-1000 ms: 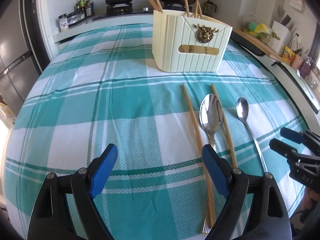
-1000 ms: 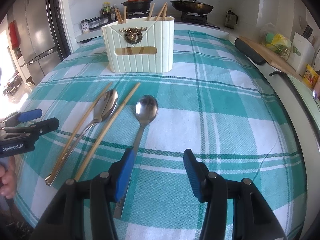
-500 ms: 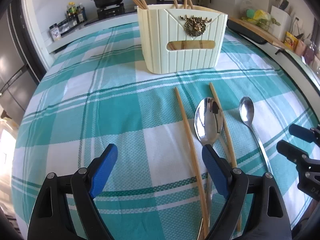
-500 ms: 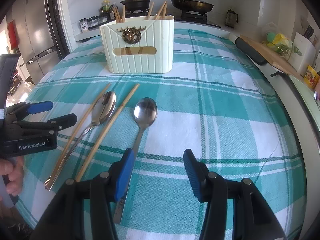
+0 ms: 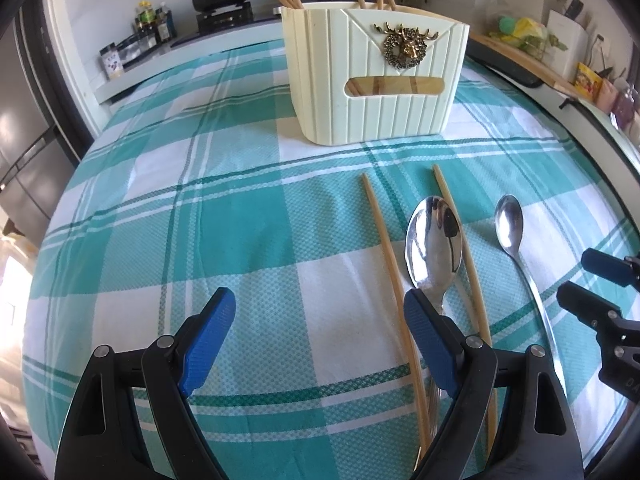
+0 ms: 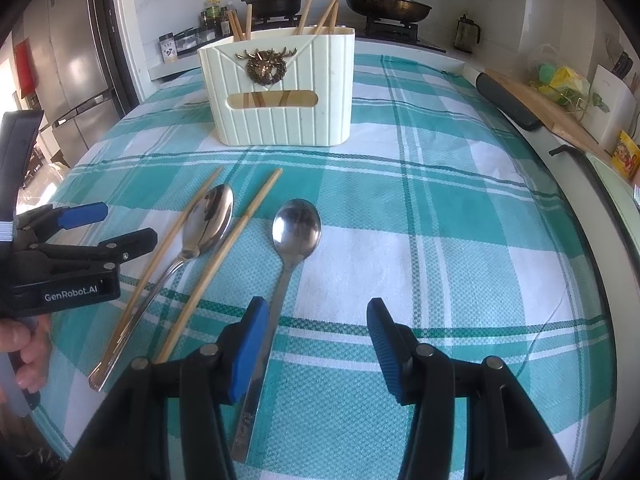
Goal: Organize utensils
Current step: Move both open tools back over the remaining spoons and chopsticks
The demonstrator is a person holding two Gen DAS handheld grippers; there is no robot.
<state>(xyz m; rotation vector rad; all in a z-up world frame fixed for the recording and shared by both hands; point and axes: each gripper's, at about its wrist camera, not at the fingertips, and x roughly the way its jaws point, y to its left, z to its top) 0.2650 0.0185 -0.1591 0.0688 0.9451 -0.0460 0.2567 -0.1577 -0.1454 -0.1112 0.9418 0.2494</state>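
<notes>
A cream utensil holder (image 5: 376, 76) (image 6: 280, 92) with a deer ornament stands on the checked tablecloth and holds several chopsticks. In front of it lie two loose chopsticks (image 5: 390, 276) (image 6: 224, 252), a large spoon (image 5: 434, 244) (image 6: 208, 224) between them, and a smaller spoon (image 5: 510, 228) (image 6: 296, 232) to the right. My left gripper (image 5: 320, 344) is open and empty, its right finger over the large spoon's handle. My right gripper (image 6: 316, 348) is open and empty, its left finger beside the smaller spoon's handle.
The teal and white tablecloth (image 5: 200, 200) covers the table. Behind it is a stove with a black pot (image 6: 276, 0) and a pan (image 6: 388, 4), and spice jars (image 5: 152, 24). A counter with clutter runs along the right (image 6: 560, 92). A fridge (image 6: 68, 68) stands at left.
My left gripper has moved forward toward the holder and the spoons. My right gripper has barely moved. Both stay open.
</notes>
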